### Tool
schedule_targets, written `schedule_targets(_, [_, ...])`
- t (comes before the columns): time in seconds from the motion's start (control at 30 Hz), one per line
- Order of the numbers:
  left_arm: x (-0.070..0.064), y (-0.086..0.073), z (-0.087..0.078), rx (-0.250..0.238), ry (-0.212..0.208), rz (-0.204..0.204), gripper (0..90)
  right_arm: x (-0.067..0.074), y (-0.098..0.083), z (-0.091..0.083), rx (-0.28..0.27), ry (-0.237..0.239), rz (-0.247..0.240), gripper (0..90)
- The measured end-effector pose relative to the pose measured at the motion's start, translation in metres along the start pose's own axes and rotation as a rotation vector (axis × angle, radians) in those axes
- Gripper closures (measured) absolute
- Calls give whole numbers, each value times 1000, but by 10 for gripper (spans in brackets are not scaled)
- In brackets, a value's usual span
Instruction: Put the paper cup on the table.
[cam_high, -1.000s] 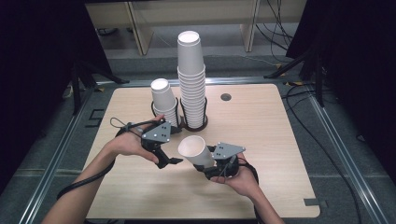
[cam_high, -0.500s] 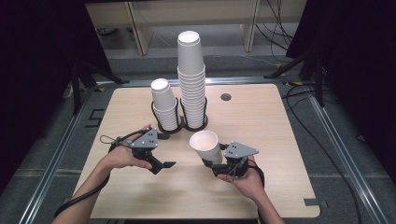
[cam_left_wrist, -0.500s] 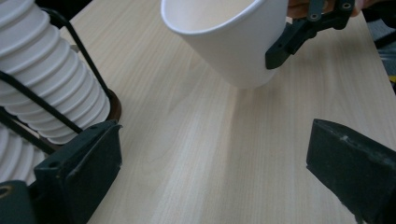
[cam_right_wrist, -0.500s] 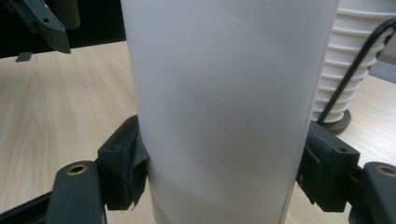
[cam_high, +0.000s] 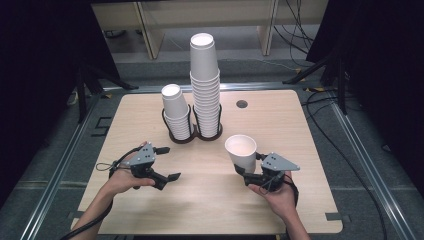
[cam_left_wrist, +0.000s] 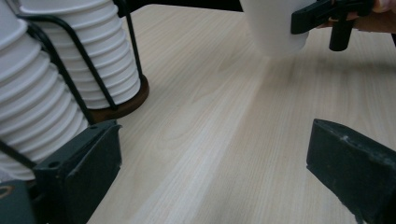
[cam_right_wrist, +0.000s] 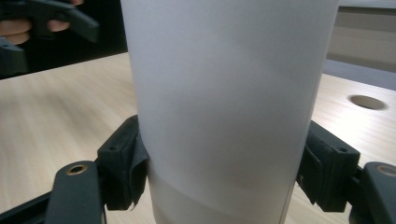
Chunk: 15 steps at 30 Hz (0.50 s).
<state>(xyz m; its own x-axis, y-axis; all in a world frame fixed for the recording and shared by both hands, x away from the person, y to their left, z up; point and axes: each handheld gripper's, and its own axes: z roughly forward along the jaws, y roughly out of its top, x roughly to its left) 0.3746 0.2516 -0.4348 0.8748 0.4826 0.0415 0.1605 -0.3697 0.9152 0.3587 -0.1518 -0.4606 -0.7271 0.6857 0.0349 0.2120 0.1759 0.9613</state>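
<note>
Holding a single white paper cup (cam_high: 241, 151) upright, the right gripper (cam_high: 248, 176) has its two black jaws pressed against the cup's lower wall from either side; in the right gripper view the cup (cam_right_wrist: 229, 107) stands between the pads, both touching it. The cup's mouth faces up, and its base sits just above the wooden table (cam_high: 210, 200), right of centre and in front of the rack. The left gripper (cam_high: 171, 176) rests low over the table's left half, jaws spread wide with nothing between them; the left gripper view shows bare tabletop (cam_left_wrist: 219, 140) in the gap. A black wire rack (cam_high: 192, 135) stands toward the middle of the table, holding two stacks: a short stack of cups (cam_high: 176, 110) in its left ring and a tall stack of cups (cam_high: 205, 82) in its right ring, touching side by side. A small round hole (cam_high: 242, 104) sits in the tabletop behind and right of the rack. The held cup is well apart from both stacks.
</note>
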Motion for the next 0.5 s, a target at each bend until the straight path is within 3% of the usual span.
schedule_targets(0.13, [1, -10, -5, -31, 37, -42, 28, -8, -4, -10, -7, -40, 39, 272])
schedule_targets(0.23, [-1, -20, -10, -46, 67, -69, 26, -13, -6, -16, -27, -93, 14, 271])
schedule_targets(0.3, [-2, -27, -14, -46, 94, -87, 22, -17, -8, -19, -40, -108, 19, 271])
schedule_targets(0.37, [-3, -34, -17, -56, 121, -108, 17, -17, -10, -23, -27, -103, 69, 271])
schedule_targets(0.4, [-3, -37, -19, -58, 133, -117, 15, -19, -10, -25, -26, -129, 48, 271])
schedule_targets(0.5, [-3, -47, -22, -72, 167, -148, 13, -22, -13, -29, -14, -134, 79, 270])
